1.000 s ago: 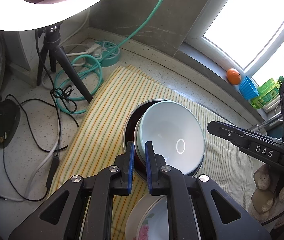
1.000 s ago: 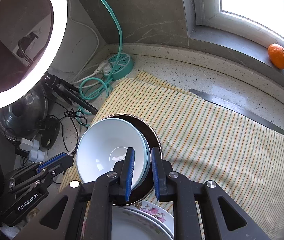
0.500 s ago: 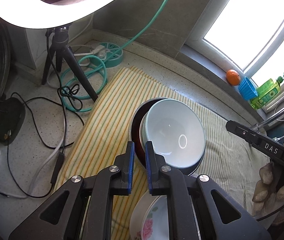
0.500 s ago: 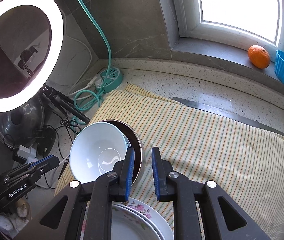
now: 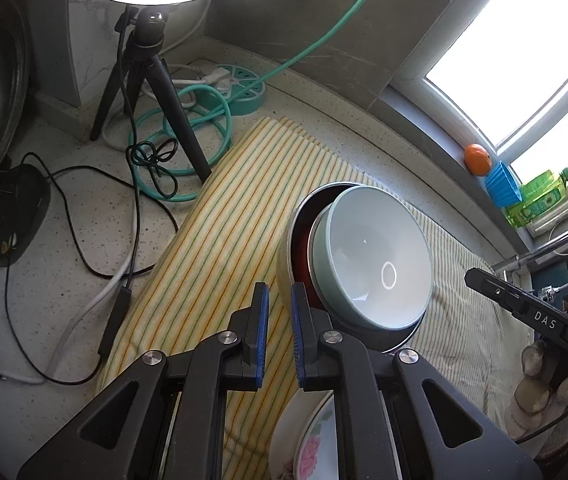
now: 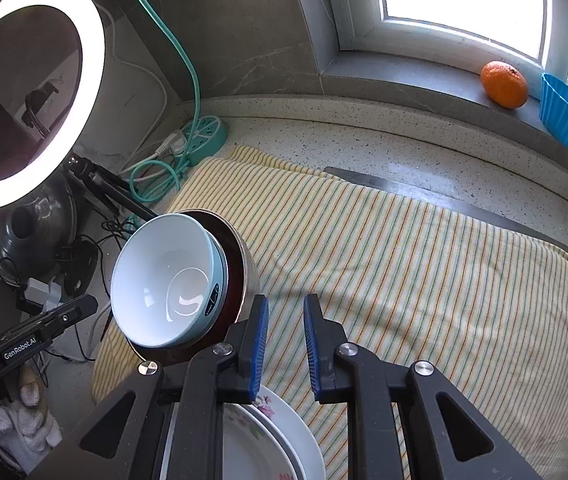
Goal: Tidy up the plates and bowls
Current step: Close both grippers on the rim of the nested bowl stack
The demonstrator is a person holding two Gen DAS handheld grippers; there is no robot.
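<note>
A pale blue bowl (image 5: 372, 264) (image 6: 164, 272) is nested in a steel bowl (image 5: 286, 256) (image 6: 244, 264) with a dark red inside. The pair hangs tilted above the striped cloth (image 5: 224, 240) (image 6: 404, 280). My left gripper (image 5: 280, 292) (image 6: 88, 306) is shut on the steel bowl's rim. My right gripper (image 6: 286, 300) (image 5: 468, 276) is just right of the bowls, its jaws a narrow gap apart with only cloth showing between them. Flowered plates (image 5: 308, 440) (image 6: 268, 440) lie stacked on the cloth below both grippers.
A ring light (image 6: 96, 60) on a black tripod (image 5: 152, 80), loose cables (image 5: 84, 240) and a teal power strip (image 6: 204, 136) crowd the left counter. An orange (image 6: 504, 84), a blue cup (image 6: 564, 120) and a green bottle (image 5: 540, 196) sit on the windowsill. A gloved hand (image 5: 536, 400) holds the right gripper.
The right gripper has slid off the bowls' rim to the right and now has nothing between its fingers. The bowls have tipped up more steeply in the left gripper.
</note>
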